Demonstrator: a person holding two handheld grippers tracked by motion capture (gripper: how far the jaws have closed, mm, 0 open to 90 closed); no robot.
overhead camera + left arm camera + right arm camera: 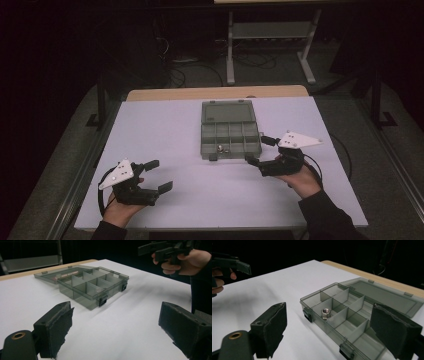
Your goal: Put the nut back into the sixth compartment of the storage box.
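Broadly, the white table (165,130) is lying bare on both sides of the open grey compartment box (230,135), which is sitting mid-table, lid flat behind it. One metal nut (326,312) is resting in a front compartment. The left gripper (161,176) and right gripper (260,150) are hovering released, jaws spread.

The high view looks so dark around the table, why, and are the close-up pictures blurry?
High view: light falls on the white table, the floor beyond stays dim. Left gripper view: the box is fairly sharp, the near tool pads soft. Right gripper view: the nut glints, the background is black.
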